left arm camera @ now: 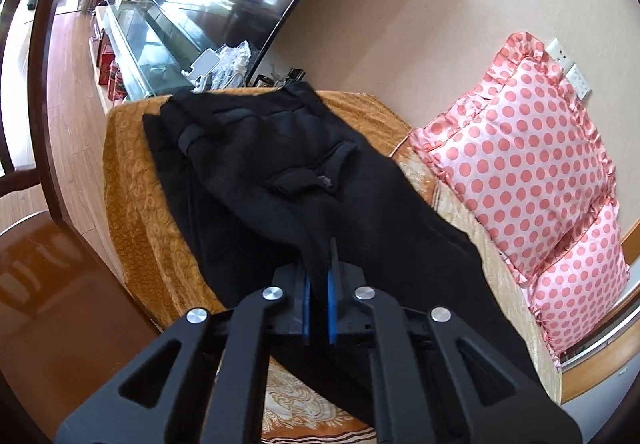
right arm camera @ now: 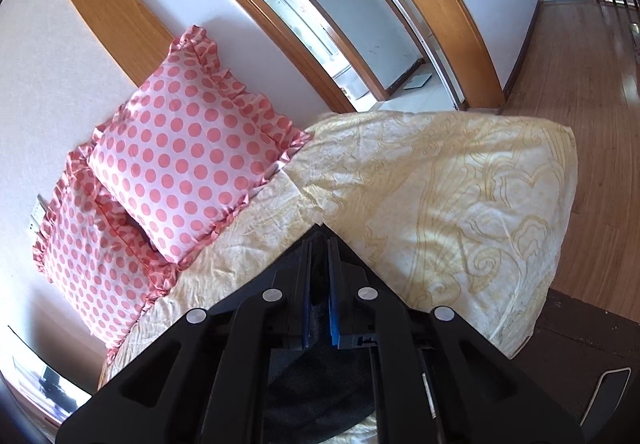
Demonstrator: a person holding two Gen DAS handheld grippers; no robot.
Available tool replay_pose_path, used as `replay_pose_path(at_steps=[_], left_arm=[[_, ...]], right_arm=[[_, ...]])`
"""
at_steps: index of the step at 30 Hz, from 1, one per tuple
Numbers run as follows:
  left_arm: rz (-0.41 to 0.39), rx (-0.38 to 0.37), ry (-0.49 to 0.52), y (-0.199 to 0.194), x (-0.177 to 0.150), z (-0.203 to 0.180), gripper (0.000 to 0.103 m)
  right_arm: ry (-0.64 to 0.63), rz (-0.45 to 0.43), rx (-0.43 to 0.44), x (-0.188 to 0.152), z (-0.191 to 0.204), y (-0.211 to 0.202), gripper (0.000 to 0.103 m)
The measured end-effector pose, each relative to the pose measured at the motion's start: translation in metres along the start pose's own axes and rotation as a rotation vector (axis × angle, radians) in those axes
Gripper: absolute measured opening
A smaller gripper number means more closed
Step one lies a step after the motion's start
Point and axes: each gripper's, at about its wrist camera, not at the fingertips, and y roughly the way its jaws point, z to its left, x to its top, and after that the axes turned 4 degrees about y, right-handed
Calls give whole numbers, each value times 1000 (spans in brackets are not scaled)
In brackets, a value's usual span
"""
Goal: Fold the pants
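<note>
On bed (left arm camera: pixel 132 179) | left gripper (left arm camera: pixel 319 264) pinching pants (left arm camera: pixel 280 163) | right gripper (right arm camera: pixel 319 256) clamping pants edge (right arm camera: pixel 320 276)

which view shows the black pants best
The left wrist view: the black pants lie spread along the bed, waistband far, with the left gripper shut on a fold. The right wrist view shows only a dark strip pinched in the right gripper.

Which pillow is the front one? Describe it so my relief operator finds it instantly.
On the bed, look toward the wall, where two pink polka-dot pillows lean. The front pillow overlaps the rear pillow and lies nearer the doorways.
</note>
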Motion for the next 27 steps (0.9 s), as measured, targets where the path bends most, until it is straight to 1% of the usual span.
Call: replay_pose_path(at_steps=[2, 5, 9, 13, 16, 19, 22, 25, 27], left_arm=[[-1, -15, 3, -7, 5, 3, 5], [23, 11, 19, -4, 2, 9, 4], [37, 35, 46, 3, -2, 9, 4], [32, 49, 60, 3, -8, 8, 5], [31, 47, 58, 0, -12, 10, 5], [36, 29, 42, -1, -6, 13, 4], [25, 45, 74, 1, -2, 8, 4], [19, 69, 120, 5, -7, 4, 5], [17, 67, 128, 6, -10, 5, 8]], right_arm=[[-7, 16, -45, -6, -5, -2, 7], [-10, 60, -108, -24, -24, 3, 7], [11, 77, -108, -33, -37, 7, 7], [-24, 67, -109, -30, -32, 9, 7], [-3, 74, -124, -33, -34, 7, 7], [-35, 33, -127, -37, -26, -8, 7], [-87, 4, -132, -35, -18, -16, 7], [-100, 35, -165, -36, -20, -5, 7], [-129, 60, -199, -41, -21, 3, 7]])
